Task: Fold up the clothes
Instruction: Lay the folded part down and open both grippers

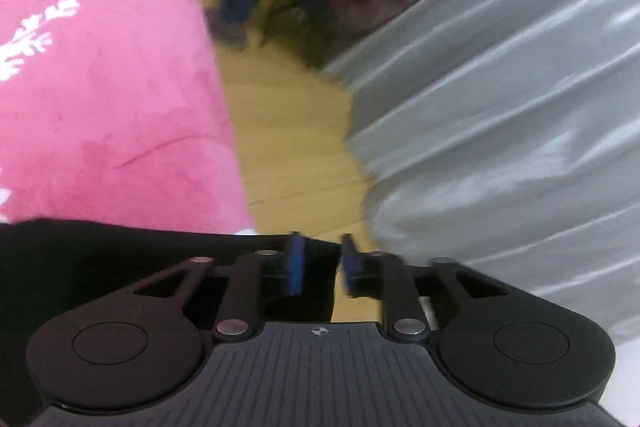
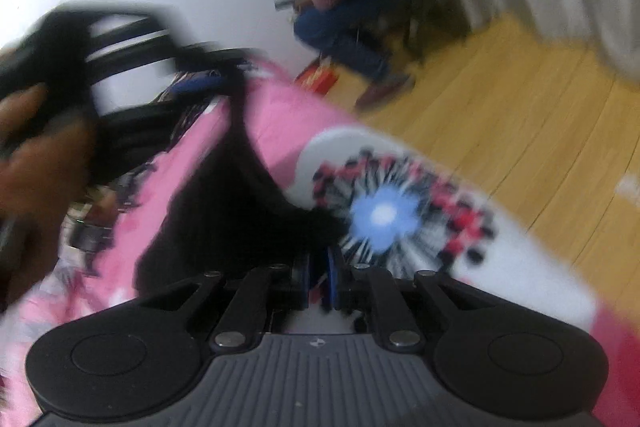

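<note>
Left hand-held gripper (image 1: 322, 263) is seen released and empty; right hand-held gripper (image 2: 319, 281) is clenched on black soft fabric garment (image 2: 224, 211), which could be dragged askew on pink fleece bed cover (image 1: 100, 87).

We see left claw (image 1: 322, 263): black linkage arms, silver pivot screws, blue pads, ribbed grey housing; right claw (image 2: 319, 281) alike.

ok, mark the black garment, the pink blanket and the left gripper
black garment (image 2: 224, 211): right wrist view, the draped middle of the cloth.
pink blanket (image 1: 112, 99): left wrist view, bare pink fleece.
left gripper (image 1: 322, 259): left wrist view, midway between the blue-padded fingertips.
</note>
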Demonstrator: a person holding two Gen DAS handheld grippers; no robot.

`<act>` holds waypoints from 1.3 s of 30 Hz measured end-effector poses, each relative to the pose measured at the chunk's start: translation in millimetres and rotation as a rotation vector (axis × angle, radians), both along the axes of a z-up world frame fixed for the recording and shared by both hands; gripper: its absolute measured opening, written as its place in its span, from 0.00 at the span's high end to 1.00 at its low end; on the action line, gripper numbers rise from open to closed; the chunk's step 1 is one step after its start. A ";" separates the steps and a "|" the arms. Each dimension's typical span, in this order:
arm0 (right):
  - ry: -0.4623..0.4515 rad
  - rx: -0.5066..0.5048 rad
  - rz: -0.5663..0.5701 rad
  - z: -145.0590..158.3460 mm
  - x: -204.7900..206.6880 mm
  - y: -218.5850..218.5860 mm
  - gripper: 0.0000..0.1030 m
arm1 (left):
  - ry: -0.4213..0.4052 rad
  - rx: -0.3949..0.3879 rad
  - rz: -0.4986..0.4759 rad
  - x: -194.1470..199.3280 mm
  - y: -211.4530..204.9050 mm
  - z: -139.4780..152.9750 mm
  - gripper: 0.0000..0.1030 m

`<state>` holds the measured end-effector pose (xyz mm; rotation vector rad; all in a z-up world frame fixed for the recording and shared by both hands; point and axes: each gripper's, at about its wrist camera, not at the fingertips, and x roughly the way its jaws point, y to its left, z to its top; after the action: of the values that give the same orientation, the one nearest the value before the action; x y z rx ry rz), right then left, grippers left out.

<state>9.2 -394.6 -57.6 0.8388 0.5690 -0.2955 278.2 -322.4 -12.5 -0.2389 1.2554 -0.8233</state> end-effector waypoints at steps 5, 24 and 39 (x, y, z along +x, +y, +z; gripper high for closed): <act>-0.008 0.039 -0.018 -3.5 -1.4 -5.7 0.89 | -0.213 0.109 0.083 -1.8 16.5 19.6 0.56; -0.083 0.080 -0.509 -10.8 -55.1 -50.8 0.71 | -0.636 0.178 -0.532 -142.2 40.9 -4.5 0.58; -0.379 0.058 -0.599 6.9 -96.0 -51.0 0.71 | -0.514 0.036 -0.446 -131.3 24.2 -20.6 1.00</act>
<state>-86.8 -445.7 -50.7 1.0807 -0.0410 -0.6493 146.9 -298.2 -33.1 0.2825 0.8398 -1.1539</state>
